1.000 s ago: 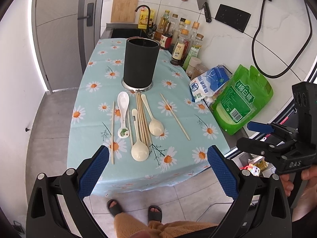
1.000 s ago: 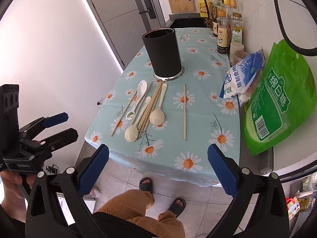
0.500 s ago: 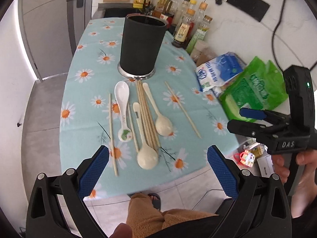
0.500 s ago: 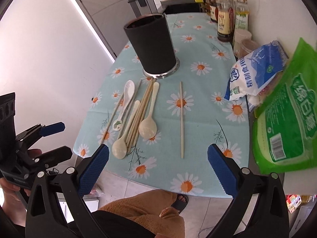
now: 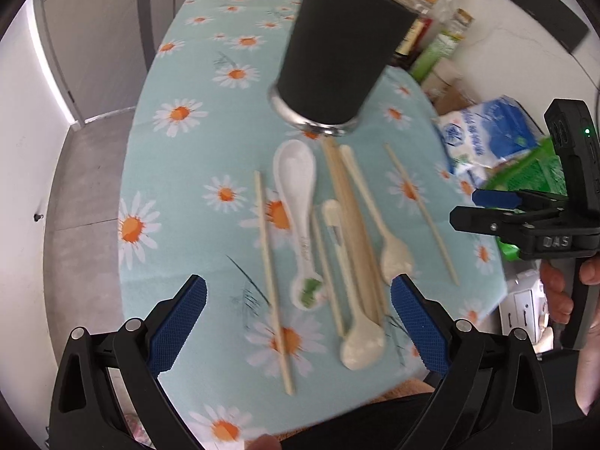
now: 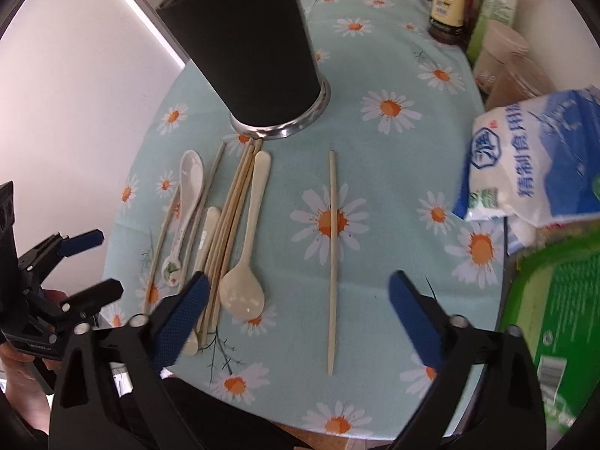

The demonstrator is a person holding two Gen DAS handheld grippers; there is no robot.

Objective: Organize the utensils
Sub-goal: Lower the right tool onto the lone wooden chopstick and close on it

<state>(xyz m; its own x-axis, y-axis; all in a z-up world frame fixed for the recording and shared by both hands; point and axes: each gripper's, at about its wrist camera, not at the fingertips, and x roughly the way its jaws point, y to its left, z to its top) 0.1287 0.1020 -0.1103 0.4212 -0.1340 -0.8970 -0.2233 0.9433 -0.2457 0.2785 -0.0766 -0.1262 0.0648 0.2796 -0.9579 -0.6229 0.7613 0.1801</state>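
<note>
A: On the worktop (image 6: 375, 172), covered by a daisy-print cloth, where do the utensils lie?

B: In a loose row in front of the black holder (image 5: 337, 48), which stands upright on its metal base. From my left hand-held gripper (image 5: 298, 328) I see a single chopstick (image 5: 272, 273), a white ceramic spoon (image 5: 300, 202), a bundle of chopsticks (image 5: 352, 232) and two cream plastic spoons (image 5: 362, 343). One separate chopstick (image 6: 332, 258) lies apart to the right.

A: State of the hand-held grippers?

B: My left hand-held gripper stands wide above the row, nothing between its pads. My right hand-held gripper (image 6: 296, 317) is closing, its jaws still wide, over the separate chopstick; the pads touch nothing.
</note>
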